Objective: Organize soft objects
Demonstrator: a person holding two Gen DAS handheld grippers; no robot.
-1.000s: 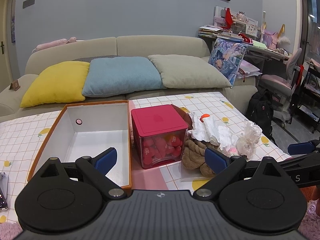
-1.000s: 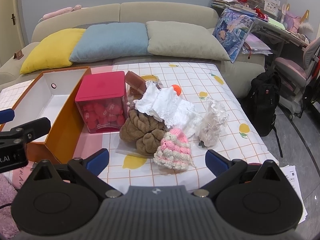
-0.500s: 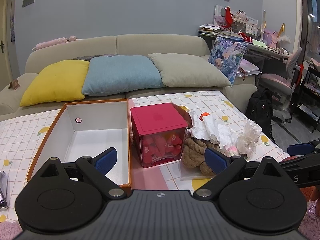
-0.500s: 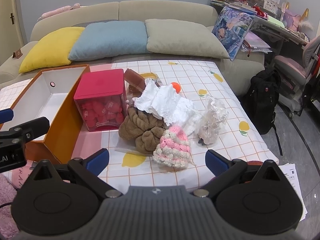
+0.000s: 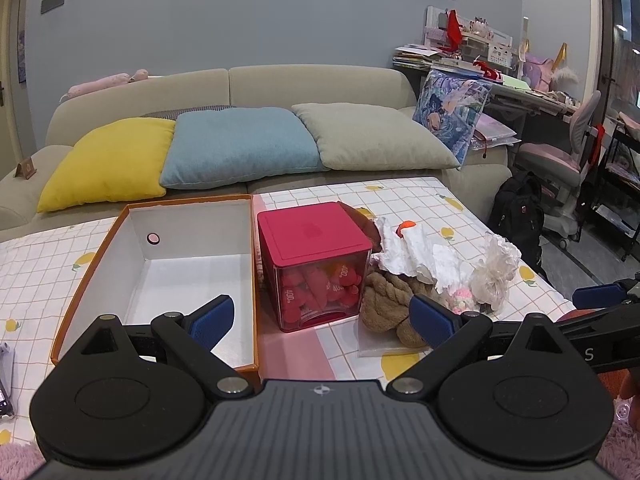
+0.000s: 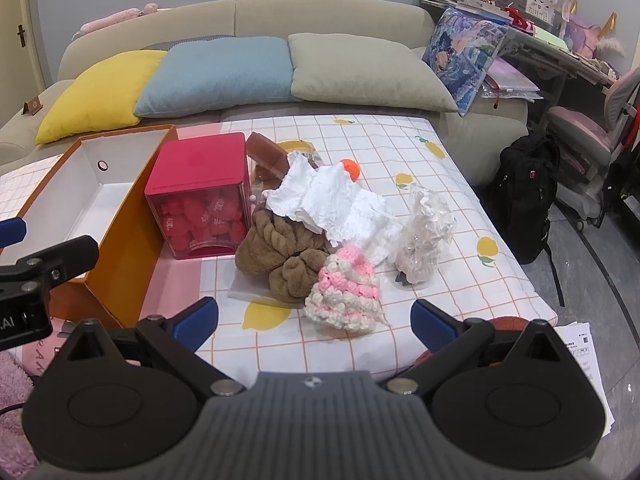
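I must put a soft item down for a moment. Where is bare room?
The orange box is empty inside. Bare tablecloth lies behind the soft pile, toward the sofa, and along the right edge beside the clear bag. Between the red container and that bag it is crowded.

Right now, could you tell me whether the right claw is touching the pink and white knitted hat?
Apart. In the right wrist view, the right claw is open, and tablecloth shows between both fingertips and the knitted hat.
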